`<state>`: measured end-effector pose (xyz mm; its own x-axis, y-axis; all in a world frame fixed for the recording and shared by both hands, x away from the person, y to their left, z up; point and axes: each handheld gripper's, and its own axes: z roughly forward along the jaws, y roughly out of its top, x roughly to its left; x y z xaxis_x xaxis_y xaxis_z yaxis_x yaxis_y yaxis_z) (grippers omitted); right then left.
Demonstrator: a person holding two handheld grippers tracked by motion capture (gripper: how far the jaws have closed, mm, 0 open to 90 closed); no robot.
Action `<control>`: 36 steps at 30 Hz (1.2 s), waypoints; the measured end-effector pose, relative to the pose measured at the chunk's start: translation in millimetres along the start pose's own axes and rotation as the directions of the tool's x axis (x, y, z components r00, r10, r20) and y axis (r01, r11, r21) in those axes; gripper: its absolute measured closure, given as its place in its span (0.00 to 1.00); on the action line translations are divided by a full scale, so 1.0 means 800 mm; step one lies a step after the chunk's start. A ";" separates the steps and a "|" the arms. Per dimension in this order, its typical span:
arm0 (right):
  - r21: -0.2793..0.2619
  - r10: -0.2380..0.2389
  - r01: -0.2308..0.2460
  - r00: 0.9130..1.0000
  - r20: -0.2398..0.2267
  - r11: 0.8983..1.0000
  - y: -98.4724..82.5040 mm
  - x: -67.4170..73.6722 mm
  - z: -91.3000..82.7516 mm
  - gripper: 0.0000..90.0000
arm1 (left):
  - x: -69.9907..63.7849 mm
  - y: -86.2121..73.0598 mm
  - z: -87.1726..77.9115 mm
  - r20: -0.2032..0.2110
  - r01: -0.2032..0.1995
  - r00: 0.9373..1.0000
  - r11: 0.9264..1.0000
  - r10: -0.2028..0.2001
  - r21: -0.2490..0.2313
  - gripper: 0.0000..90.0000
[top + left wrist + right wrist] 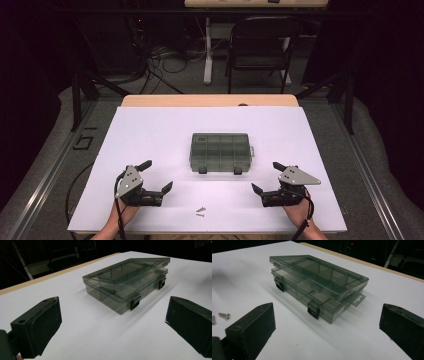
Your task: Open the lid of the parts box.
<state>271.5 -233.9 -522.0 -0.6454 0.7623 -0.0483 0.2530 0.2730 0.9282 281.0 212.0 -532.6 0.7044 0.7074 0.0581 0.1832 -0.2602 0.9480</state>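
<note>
both tongs are spread wide and hold nothing: left tongs (157, 176) near the surface's (150, 130) front-left corner, right tongs (267, 176) near its front-right. between them two screws (201, 211) lie by the front edge. the smoky compartment box (220, 152) sits mid-surface, lid slightly ajar.

Left gripper (158, 176), right gripper (265, 176): jaws spread wide, pointing inward.

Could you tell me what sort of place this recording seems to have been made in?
Probably a lab recording bench: a table under white sheeting, dark curtains around it, loose cables and a folding chair behind, and a clear compartment box.
</note>
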 end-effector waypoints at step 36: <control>0.093 -0.025 0.025 1.000 -0.007 0.995 0.012 -0.013 0.053 0.09 | 0.009 0.015 0.066 0.028 -0.007 1.000 0.997 0.005 0.077 0.08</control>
<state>310.8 -214.3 -528.5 -0.6562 0.7515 -0.0685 0.3024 0.3451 0.8885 324.9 179.3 -537.2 0.7239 0.6878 0.0538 0.2308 -0.3150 0.9206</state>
